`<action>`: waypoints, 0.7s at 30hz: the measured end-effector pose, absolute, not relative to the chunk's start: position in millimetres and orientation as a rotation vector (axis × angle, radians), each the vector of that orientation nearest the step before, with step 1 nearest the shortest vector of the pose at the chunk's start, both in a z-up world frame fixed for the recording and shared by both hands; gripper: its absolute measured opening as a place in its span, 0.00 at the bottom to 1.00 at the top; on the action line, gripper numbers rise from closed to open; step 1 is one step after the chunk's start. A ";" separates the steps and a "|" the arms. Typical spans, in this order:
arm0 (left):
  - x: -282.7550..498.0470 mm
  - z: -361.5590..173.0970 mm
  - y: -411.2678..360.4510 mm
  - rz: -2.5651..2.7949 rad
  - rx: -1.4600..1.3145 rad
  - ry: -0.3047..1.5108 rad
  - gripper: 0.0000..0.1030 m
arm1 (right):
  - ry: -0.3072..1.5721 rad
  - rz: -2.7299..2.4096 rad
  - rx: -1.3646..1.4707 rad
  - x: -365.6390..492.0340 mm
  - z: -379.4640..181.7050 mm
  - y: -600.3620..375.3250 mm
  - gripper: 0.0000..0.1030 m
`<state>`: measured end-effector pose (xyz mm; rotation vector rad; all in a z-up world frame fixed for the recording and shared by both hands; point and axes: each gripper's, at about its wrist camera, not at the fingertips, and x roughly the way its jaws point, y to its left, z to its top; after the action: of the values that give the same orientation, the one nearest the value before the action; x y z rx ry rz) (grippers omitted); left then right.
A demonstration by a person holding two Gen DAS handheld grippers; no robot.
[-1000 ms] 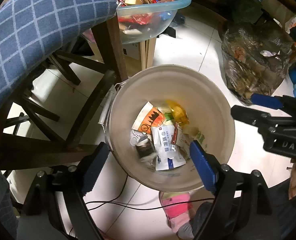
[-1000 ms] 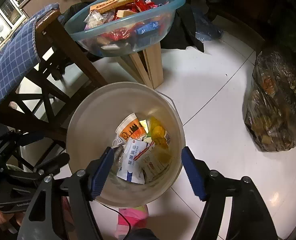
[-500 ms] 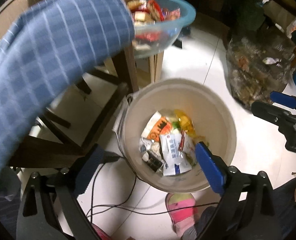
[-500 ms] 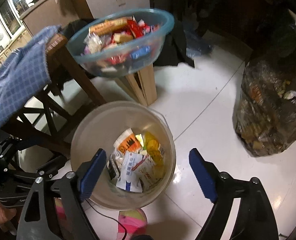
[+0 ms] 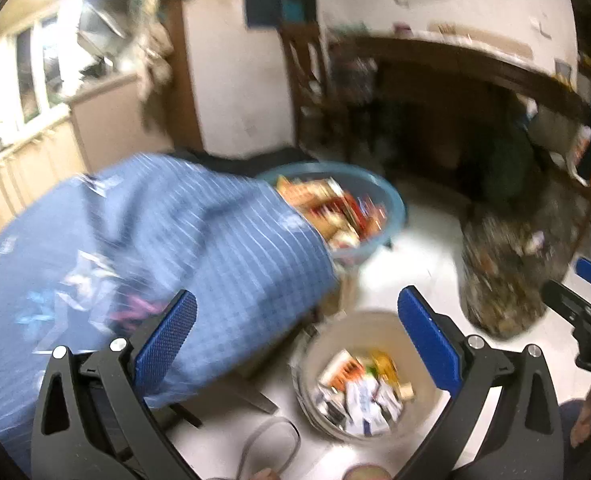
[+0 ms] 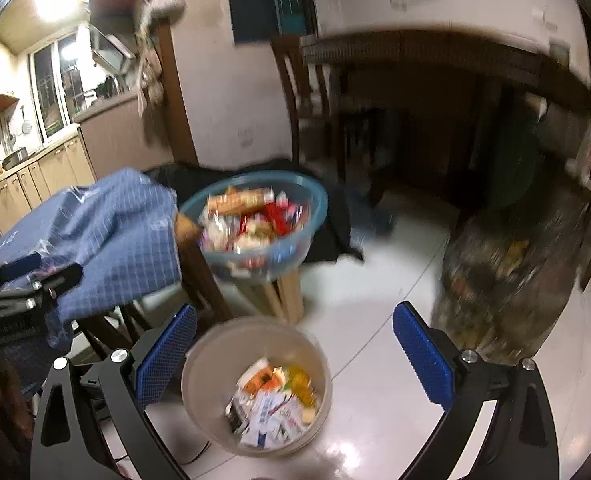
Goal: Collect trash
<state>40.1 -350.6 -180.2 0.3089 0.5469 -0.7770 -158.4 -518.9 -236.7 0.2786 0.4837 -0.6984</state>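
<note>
L gripper (image 5: 297,322) & R gripper (image 6: 294,334) wide apart, nothing held; bin (image 6: 215,356) below.

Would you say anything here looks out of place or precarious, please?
Yes: the blue bowl heaped with wrappers seems to perch on a narrow wooden stand, overhanging it well on all sides, so it looks tippy. The bin below stands upright, with no spill visible. Both frames are blurred.

The right gripper (image 6: 293,346) hung wide apart and empty above the beige bin (image 6: 199,376) of wrappers (image 6: 269,408) — beyond it, a blue bowl (image 6: 313,216) of snack packets sat beside a checked cloth (image 6: 111,240).
</note>
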 end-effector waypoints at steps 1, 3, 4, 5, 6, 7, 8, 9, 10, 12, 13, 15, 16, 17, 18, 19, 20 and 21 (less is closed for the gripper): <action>37.6 -170.9 -343.2 -0.754 0.292 0.520 0.95 | 0.457 -0.690 0.266 -163.1 -227.8 -512.3 0.95; 31.4 -153.8 -330.4 -0.708 0.271 0.470 0.95 | 0.423 -0.676 0.252 -168.3 -213.7 -501.0 0.95; 27.4 -146.7 -325.9 -0.696 0.266 0.454 0.95 | 0.402 -0.684 0.230 -171.7 -204.4 -492.7 0.95; 24.4 -140.3 -321.1 -0.692 0.257 0.442 0.95 | 0.383 -0.694 0.205 -174.9 -195.3 -484.0 0.95; 20.1 -132.7 -314.8 -0.686 0.243 0.425 0.95 | 0.366 -0.689 0.188 -178.1 -187.9 -477.1 0.95; 15.6 -127.4 -309.2 -0.672 0.236 0.412 0.95 | 0.344 -0.674 0.175 -181.7 -179.3 -468.2 0.95; 11.1 -119.8 -303.6 -0.640 0.237 0.395 0.95 | 0.329 -0.659 0.165 -182.8 -172.4 -460.7 0.95; 8.1 -115.8 -299.0 -0.613 0.240 0.380 0.95 | 0.315 -0.648 0.151 -183.5 -165.0 -452.7 0.95; 4.7 -109.0 -293.1 -0.584 0.243 0.359 0.95 | 0.299 -0.644 0.128 -182.4 -156.2 -442.9 0.95; 2.1 -96.4 -278.5 -0.577 0.233 0.338 0.95 | 0.264 -0.620 0.084 -177.4 -137.9 -421.3 0.95; 2.8 -91.2 -270.5 -0.577 0.220 0.336 0.95 | 0.251 -0.598 0.078 -173.4 -129.7 -414.0 0.95; 8.1 -77.0 -244.9 -0.540 0.181 0.328 0.95 | 0.229 -0.538 0.062 -164.5 -115.4 -396.3 0.95; 10.4 -72.3 -234.7 -0.510 0.168 0.323 0.95 | 0.221 -0.499 0.046 -154.8 -106.8 -382.5 0.95; 12.7 -68.8 -224.2 -0.483 0.156 0.317 0.95 | 0.216 -0.481 0.033 -147.4 -101.7 -372.4 0.95; 16.8 -63.7 -208.1 -0.442 0.138 0.308 0.95 | 0.212 -0.464 0.026 -140.6 -97.4 -363.5 0.95; 21.5 -59.1 -191.1 -0.396 0.125 0.300 0.95 | 0.212 -0.422 0.028 -128.9 -91.9 -351.2 0.95; 26.1 -55.2 -174.1 -0.349 0.114 0.297 0.95 | 0.211 -0.371 0.038 -117.5 -87.5 -340.8 0.95; 30.1 -53.3 -160.7 -0.318 0.106 0.298 0.95 | 0.216 -0.327 0.047 -104.6 -84.0 -330.0 0.95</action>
<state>30.1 -160.7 -53.3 0.1056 0.2982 -0.3177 -104.6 -330.0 -84.0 0.0470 0.2165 -0.3270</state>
